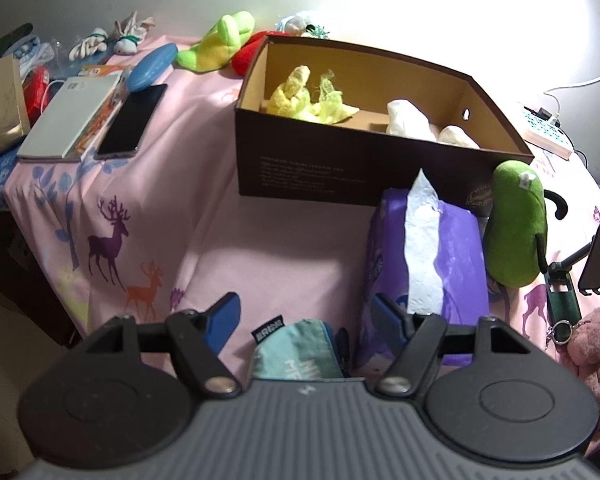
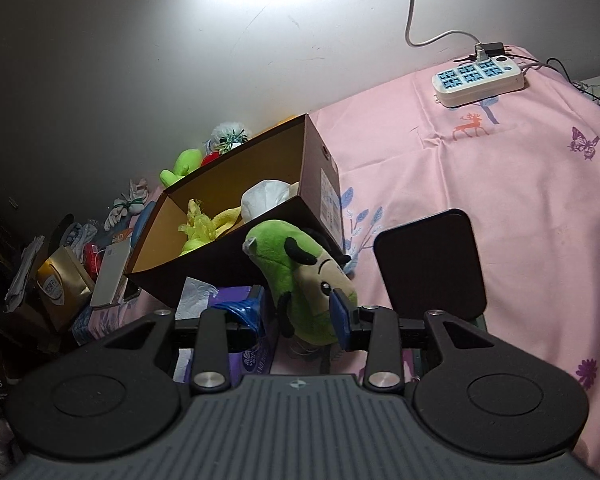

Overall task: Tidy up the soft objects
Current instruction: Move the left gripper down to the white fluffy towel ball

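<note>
Pink sheet (image 2: pixel 500 200); R hand-held gripper (image 2: pixel 296 320) tilted, w/ green plush (image 2: pixel 300 280)

Left gripper (image 1: pixel 306 320): jaws wide apart, nothing between them, angled downward. Right gripper (image 2: pixel 296 314): jaws closed on a plush (image 2: pixel 300 280), angled downward.

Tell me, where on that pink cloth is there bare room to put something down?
Two bare patches: the pink sheet between the phone and the dark box, and the stretch between the box and the power strip. It is crowded in front of the box, around the tissue pack and the green plush, and along the wall.
</note>
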A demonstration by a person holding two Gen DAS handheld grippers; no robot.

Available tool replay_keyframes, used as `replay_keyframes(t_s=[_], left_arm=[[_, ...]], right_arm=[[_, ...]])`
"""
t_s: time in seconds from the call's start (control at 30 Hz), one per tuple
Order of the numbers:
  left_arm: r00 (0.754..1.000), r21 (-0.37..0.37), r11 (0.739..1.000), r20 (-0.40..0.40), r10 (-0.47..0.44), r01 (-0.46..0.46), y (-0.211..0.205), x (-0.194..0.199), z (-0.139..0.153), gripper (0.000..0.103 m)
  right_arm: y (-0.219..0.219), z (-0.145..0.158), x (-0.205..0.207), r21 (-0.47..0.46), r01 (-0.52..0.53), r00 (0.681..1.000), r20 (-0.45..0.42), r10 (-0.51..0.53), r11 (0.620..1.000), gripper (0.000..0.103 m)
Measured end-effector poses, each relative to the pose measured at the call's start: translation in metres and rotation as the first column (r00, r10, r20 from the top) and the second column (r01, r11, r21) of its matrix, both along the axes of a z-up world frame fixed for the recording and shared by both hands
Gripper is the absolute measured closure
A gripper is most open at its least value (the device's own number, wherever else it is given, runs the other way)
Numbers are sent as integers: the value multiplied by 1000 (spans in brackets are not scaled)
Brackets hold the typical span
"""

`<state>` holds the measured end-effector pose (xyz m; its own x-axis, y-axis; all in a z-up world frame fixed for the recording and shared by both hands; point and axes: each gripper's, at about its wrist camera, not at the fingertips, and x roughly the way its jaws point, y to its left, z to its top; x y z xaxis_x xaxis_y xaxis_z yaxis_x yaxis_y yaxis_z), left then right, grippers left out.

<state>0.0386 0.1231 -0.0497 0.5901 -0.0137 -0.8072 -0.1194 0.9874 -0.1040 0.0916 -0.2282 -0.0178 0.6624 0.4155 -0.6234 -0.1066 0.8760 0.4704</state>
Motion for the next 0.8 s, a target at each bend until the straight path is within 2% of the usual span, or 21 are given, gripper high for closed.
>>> replay_keyframes(t_s=[0.17, 0.37, 0.67, 0.8], left_arm=[[1000, 10, 1000, -17, 8, -8, -9, -6, -3, 30], [999, 6, 1000, -35, 2, -2, -22, -17, -4, 30], [985, -9, 985, -35, -172, 171, -71, -44, 0, 28], [975, -51, 975, -34, -220, 218, -92, -52, -3, 27]], right_arm=[[-23, -9, -15, 15, 7, 999, -50, -6, 1000, 84], [-36, -18, -30, -33, -4, 998, -69, 2, 999, 84], [-39, -30, -43, -22, -102, 991, -87, 100, 995, 84], [-36, -37, -46, -1, -139, 985, -103, 138, 990, 84]])
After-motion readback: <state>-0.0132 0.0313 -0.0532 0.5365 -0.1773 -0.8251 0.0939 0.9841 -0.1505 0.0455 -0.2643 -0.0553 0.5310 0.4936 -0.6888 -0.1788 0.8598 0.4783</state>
